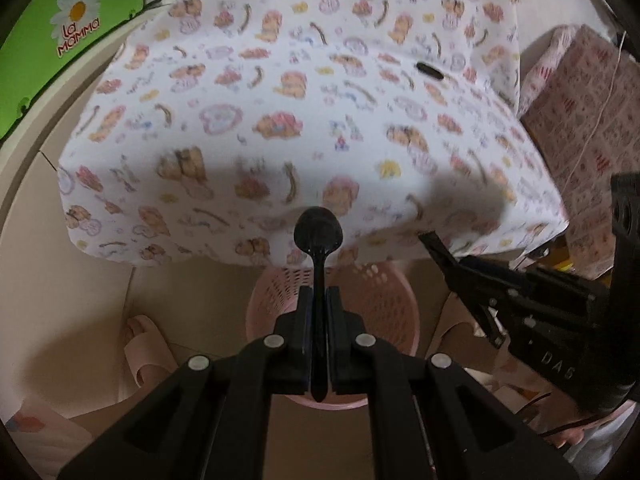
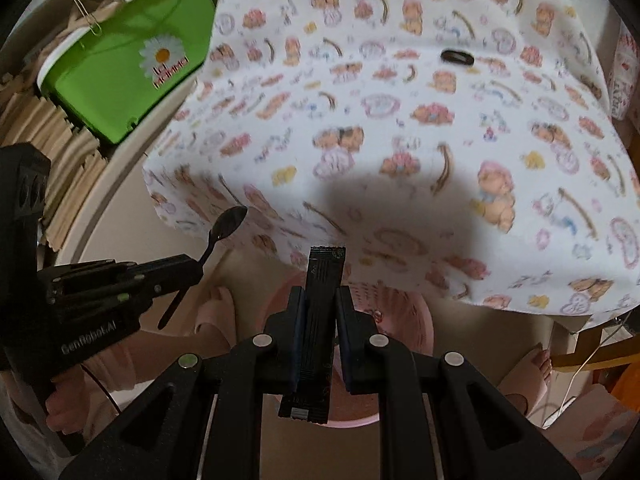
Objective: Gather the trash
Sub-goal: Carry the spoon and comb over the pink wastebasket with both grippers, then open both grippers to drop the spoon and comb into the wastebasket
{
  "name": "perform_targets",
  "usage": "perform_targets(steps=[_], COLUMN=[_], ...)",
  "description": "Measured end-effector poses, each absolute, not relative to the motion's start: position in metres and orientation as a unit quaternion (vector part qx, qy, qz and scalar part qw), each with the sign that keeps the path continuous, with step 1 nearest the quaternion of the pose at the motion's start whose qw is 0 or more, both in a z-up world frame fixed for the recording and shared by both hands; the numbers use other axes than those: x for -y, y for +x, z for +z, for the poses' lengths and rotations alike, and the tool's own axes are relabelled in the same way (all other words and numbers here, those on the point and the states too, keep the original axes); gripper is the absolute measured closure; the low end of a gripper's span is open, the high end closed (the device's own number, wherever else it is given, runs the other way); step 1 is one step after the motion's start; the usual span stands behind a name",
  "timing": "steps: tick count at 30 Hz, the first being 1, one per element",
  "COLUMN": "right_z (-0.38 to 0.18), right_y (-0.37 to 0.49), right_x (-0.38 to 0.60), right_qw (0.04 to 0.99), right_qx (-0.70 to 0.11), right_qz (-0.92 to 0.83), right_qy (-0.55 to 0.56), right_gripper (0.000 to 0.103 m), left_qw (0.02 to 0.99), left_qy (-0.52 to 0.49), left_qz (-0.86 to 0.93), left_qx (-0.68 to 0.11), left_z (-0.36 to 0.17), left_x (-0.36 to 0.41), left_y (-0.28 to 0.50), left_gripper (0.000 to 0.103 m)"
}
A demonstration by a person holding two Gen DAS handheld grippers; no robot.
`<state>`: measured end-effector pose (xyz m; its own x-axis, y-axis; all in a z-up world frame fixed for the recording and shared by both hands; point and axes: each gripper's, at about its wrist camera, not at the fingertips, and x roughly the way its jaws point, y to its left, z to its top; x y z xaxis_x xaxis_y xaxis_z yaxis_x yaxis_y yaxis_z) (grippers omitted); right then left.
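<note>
Hovering above the pink basket [image 1: 384, 312], the left gripper [image 1: 319, 320] pinches a black spoon [image 1: 318, 232] by its handle; the right gripper [image 2: 320, 328] clamps a black sachet [image 2: 318, 328] (long, overhanging both ends). Risk: release near the basket's rim drops either piece onto the floor

Basket [image 1: 384, 308] on floor below table [image 1: 280, 120] edge; spoon [image 1: 318, 236], sachet [image 2: 320, 320] above basket.

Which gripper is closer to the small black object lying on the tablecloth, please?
Right, marginally, as a judgement. The black object lies ahead and right of both; the left gripper is further left than the right gripper.
</note>
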<state>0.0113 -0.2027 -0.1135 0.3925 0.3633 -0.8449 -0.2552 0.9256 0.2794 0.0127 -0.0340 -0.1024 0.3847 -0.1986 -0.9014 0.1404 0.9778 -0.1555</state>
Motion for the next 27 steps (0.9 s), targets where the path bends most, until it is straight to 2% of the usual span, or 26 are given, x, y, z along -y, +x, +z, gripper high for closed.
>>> perform_targets(steps=[12,27], right_z=[-0.17,-0.183], right_y=[0.023,0.026], right_x=[0.21,0.201], right_qw=[0.79,0.786], right_qx=[-0.584,-0.592], right_qz=[0.167,0.161], right_qy=[0.082,0.085], right_gripper=[0.087,0.083], left_qw=[0.776,0.752], left_qy=[-0.059,-0.08], left_qz=[-0.117,-0.115], left_qx=[-0.616,-0.644], left_z=[-0.155,-0.173], left_x=[0.035,0.036], left_y=[0.029,0.033], left_gripper=[0.098,0.098])
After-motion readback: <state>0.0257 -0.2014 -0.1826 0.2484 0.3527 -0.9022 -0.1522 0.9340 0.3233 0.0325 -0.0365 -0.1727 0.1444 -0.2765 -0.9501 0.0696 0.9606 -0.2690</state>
